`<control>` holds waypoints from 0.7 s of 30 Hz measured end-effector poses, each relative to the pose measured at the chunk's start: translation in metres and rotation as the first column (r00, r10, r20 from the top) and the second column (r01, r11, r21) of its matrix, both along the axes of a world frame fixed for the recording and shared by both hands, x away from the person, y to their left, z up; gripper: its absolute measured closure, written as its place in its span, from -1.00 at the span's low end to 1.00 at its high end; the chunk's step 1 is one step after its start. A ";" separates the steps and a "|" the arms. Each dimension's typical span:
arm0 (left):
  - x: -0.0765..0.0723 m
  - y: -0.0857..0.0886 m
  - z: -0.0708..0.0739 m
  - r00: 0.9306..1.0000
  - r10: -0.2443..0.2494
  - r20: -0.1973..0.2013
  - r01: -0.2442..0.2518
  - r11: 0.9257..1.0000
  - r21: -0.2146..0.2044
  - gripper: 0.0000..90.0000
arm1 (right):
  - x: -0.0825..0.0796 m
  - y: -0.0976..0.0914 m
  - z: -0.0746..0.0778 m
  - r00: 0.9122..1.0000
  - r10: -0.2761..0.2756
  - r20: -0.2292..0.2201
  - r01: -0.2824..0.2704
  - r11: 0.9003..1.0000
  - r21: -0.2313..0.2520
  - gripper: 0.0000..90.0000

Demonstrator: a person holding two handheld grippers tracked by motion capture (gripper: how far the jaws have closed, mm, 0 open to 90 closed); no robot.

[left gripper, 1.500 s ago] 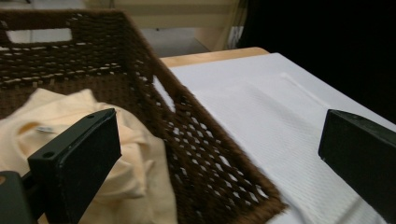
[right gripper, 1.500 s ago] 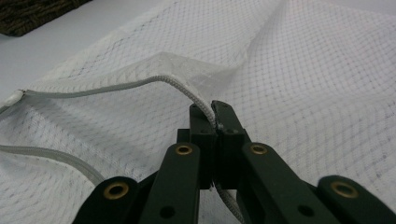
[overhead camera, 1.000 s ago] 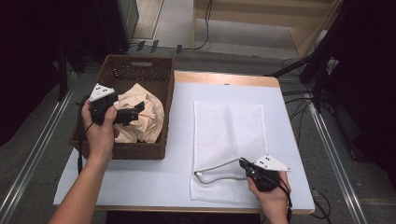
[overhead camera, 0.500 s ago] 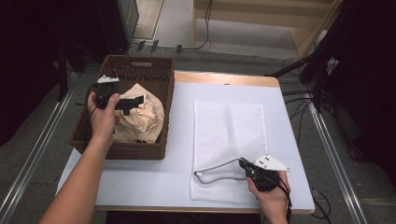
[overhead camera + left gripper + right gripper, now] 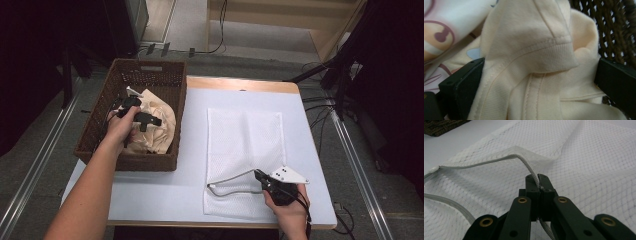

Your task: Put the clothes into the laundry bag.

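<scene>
Since a second ago your left gripper [image 5: 142, 119] has dropped from above the wicker basket [image 5: 165, 80] into the cream garment [image 5: 534, 62]; its fingers [image 5: 461, 85] now stand wide with a ribbed fold between them, not yet pinching. Your right gripper [image 5: 539, 185] has not moved, fingers clamped on the zipper edge [image 5: 499, 161] of the mesh laundry bag [image 5: 245, 135] on the table [image 5: 160, 195], holding its mouth lifted. Closing comes next, I judge.

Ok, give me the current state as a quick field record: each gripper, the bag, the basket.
left gripper: in the wicker basket, jaws open around a fold of the cream garment
right gripper: shut on the zipper edge of the mesh laundry bag, lifting that edge
bag: flat on the white table, mouth held open at the near end
basket: at the table's left edge, holds the garment
</scene>
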State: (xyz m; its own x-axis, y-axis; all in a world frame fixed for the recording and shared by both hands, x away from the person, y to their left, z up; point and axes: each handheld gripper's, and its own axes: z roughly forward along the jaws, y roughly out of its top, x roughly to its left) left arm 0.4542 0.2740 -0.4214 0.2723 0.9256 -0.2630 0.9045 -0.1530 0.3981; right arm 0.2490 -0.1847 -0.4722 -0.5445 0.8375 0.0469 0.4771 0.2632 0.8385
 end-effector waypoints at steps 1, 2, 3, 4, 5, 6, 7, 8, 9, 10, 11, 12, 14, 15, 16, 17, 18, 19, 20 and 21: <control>0.000 0.000 0.000 1.000 0.000 0.000 0.000 1.000 0.000 -1.00 | 0.000 0.000 0.000 1.000 0.000 0.000 0.000 1.000 0.000 0.98; 0.000 -0.002 -0.001 1.000 -0.016 -0.010 0.016 1.000 0.012 -1.00 | 0.000 0.000 0.000 1.000 0.001 0.000 -0.001 1.000 -0.002 0.98; 0.000 -0.004 -0.003 1.000 -0.025 -0.015 0.025 0.999 0.027 -1.00 | 0.000 0.000 0.000 1.000 0.001 0.001 -0.001 1.000 -0.006 0.98; 0.000 -0.006 -0.004 0.999 -0.036 -0.018 0.037 0.998 0.048 -1.00 | 0.000 0.000 0.000 1.000 0.001 -0.001 -0.001 1.000 -0.010 0.98; -0.001 -0.009 -0.004 0.999 -0.049 -0.021 0.051 0.996 0.076 -1.00 | 0.001 0.000 -0.001 1.000 0.001 -0.003 -0.001 1.000 -0.011 0.98; -0.002 -0.016 -0.006 0.998 -0.068 -0.016 0.070 0.987 0.143 -1.00 | 0.001 0.000 -0.001 1.000 0.002 -0.004 -0.002 1.000 -0.010 0.98; -0.002 -0.016 -0.006 0.998 -0.068 -0.016 0.070 0.987 0.143 -1.00 | 0.001 0.000 -0.001 1.000 0.002 -0.004 -0.002 1.000 -0.010 0.98; -0.004 -0.020 -0.008 0.997 -0.078 -0.008 0.078 0.979 0.188 -1.00 | 0.001 0.000 -0.001 1.000 0.001 -0.004 -0.001 1.000 -0.009 0.98; -0.005 -0.024 -0.010 0.996 -0.091 -0.002 0.089 0.971 0.222 -1.00 | 0.001 0.000 -0.001 1.000 0.001 -0.004 -0.001 1.000 -0.009 0.98; -0.006 -0.026 -0.011 0.996 -0.092 0.010 0.087 0.967 0.241 -1.00 | 0.000 0.000 -0.001 1.000 0.001 -0.003 -0.001 1.000 -0.012 0.98; -0.006 -0.026 -0.011 0.996 -0.092 0.010 0.087 0.967 0.241 -1.00 | 0.000 0.000 -0.001 1.000 0.001 -0.003 -0.001 1.000 -0.012 0.98; -0.005 -0.027 -0.012 0.997 -0.082 0.012 0.076 0.967 0.244 -1.00 | 0.000 0.000 -0.001 1.000 0.000 -0.003 0.000 1.000 -0.012 0.98; -0.005 -0.029 -0.012 0.997 -0.074 0.013 0.069 0.964 0.258 -1.00 | 0.000 -0.001 -0.001 1.000 0.001 -0.003 -0.001 1.000 -0.012 0.98; -0.006 -0.032 -0.013 0.997 -0.079 0.014 0.072 0.957 0.282 -1.00 | 0.000 -0.001 -0.001 1.000 0.001 -0.003 -0.001 1.000 -0.010 0.97; -0.005 -0.033 -0.013 0.997 -0.076 0.010 0.070 0.954 0.292 -1.00 | 0.000 -0.001 -0.001 1.000 0.000 -0.004 0.000 1.000 -0.012 0.97; -0.005 -0.034 -0.013 0.997 -0.077 0.007 0.071 0.950 0.305 -1.00 | 0.000 0.000 -0.001 1.000 -0.001 -0.005 0.001 1.000 -0.013 0.97; -0.005 -0.034 -0.013 0.997 -0.077 0.007 0.071 0.950 0.305 -1.00 | 0.000 0.000 -0.001 1.000 -0.001 -0.005 0.001 1.000 -0.014 0.97; -0.005 -0.037 -0.014 0.997 -0.082 0.006 0.076 0.943 0.324 -1.00 | 0.000 0.000 -0.001 1.000 0.000 -0.004 0.000 1.000 -0.015 0.97; -0.005 -0.037 -0.014 0.997 -0.082 0.006 0.076 0.943 0.324 -1.00 | 0.000 0.000 -0.001 1.000 0.000 -0.005 0.000 1.000 -0.015 0.97; -0.005 -0.037 -0.014 0.996 -0.085 0.003 0.079 0.942 0.328 -1.00 | 0.000 0.000 -0.001 1.000 0.000 -0.004 0.000 1.000 -0.015 0.97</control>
State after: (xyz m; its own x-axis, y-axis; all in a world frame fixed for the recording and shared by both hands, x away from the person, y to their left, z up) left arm 0.4490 0.2371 -0.4357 0.3523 0.9342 0.0557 0.8769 -0.3503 0.3291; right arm 0.2493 -0.1849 -0.4734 -0.5439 0.8383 0.0367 0.4807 0.2754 0.8325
